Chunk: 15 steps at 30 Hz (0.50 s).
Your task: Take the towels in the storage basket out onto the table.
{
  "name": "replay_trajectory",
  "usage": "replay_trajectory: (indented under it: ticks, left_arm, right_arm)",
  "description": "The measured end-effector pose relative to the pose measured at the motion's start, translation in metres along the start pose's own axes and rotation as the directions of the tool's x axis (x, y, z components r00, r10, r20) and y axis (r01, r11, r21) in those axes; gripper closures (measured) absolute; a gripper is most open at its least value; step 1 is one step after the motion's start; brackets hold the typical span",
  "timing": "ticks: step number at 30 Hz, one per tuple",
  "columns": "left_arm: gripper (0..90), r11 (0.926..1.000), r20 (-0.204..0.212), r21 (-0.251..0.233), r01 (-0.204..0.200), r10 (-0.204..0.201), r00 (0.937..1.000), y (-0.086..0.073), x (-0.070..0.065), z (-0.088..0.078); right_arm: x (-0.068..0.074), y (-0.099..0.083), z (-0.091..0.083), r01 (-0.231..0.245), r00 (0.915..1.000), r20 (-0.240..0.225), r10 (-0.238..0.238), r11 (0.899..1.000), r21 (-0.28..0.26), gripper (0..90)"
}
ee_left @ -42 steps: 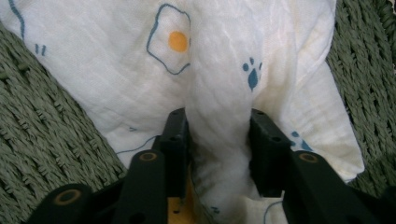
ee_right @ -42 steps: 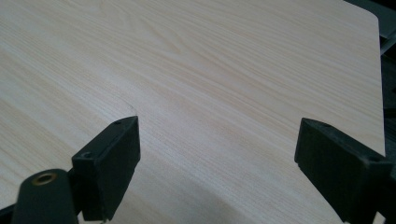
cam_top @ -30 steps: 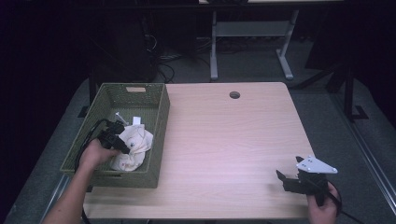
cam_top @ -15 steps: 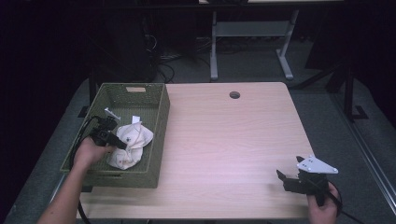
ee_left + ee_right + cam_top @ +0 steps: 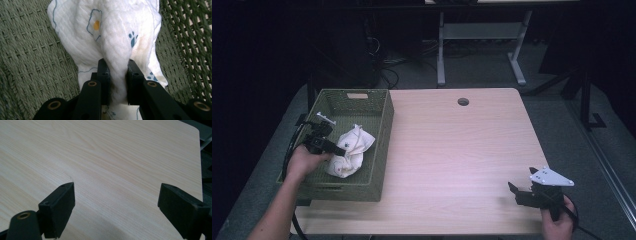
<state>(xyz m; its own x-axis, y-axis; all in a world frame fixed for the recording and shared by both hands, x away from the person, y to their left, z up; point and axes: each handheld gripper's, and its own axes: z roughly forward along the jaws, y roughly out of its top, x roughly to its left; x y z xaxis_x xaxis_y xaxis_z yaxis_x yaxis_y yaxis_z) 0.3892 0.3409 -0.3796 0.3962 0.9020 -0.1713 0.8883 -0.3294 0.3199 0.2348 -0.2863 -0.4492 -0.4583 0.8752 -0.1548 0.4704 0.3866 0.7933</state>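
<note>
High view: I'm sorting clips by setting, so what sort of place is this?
Probably a lab or workshop recording station rather than a home: a bare wooden table with a cable hole, loose cables on the dark floor, and a metal desk frame behind.

My bench and the room behind it.

I see a pale wood-grain table [image 5: 462,150] with a round cable hole [image 5: 463,102] near its far edge. Beyond it stands a grey metal stand [image 5: 482,37] on splayed feet, loose cables [image 5: 387,75] beside it on the dark floor [image 5: 562,105].
</note>
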Motion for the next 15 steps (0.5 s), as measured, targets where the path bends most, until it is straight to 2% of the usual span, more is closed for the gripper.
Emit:
replay_trajectory:
  ticks: [8, 11, 13, 15]
  left_arm:
    - [76.4, 0.9994, 0.014, -0.036, 0.001, -0.001, 0.9999, 0.0, -0.002, -0.008]
    - [76.3, 0.9986, 0.012, -0.051, 0.011, -0.011, 0.9999, 0.0, -0.002, -0.013]
    - [76.3, 0.9972, 0.039, -0.07, 0.025, -0.022, 0.999, 0.0, -0.001, -0.018]
    - [76.3, 0.9965, 0.03, -0.079, 0.027, -0.024, 0.9992, 0.0, -0.001, -0.023]
  right_arm:
    - [0.0, 0.0, -0.001, -0.005, 1.0, 0.001, 0.005, 1.0, 0.002, 13.9]
    - [0.0, 0.0, -0.001, -0.006, 1.0, 0.002, 0.006, 1.0, 0.002, 13.9]
    - [0.0, 0.0, 0.0, -0.006, 1.0, 0.002, 0.006, 1.0, 0.002, 13.9]
    - [0.0, 0.0, 0.0, -0.001, 1.0, 0.003, 0.001, 1.0, 0.001, 13.9]
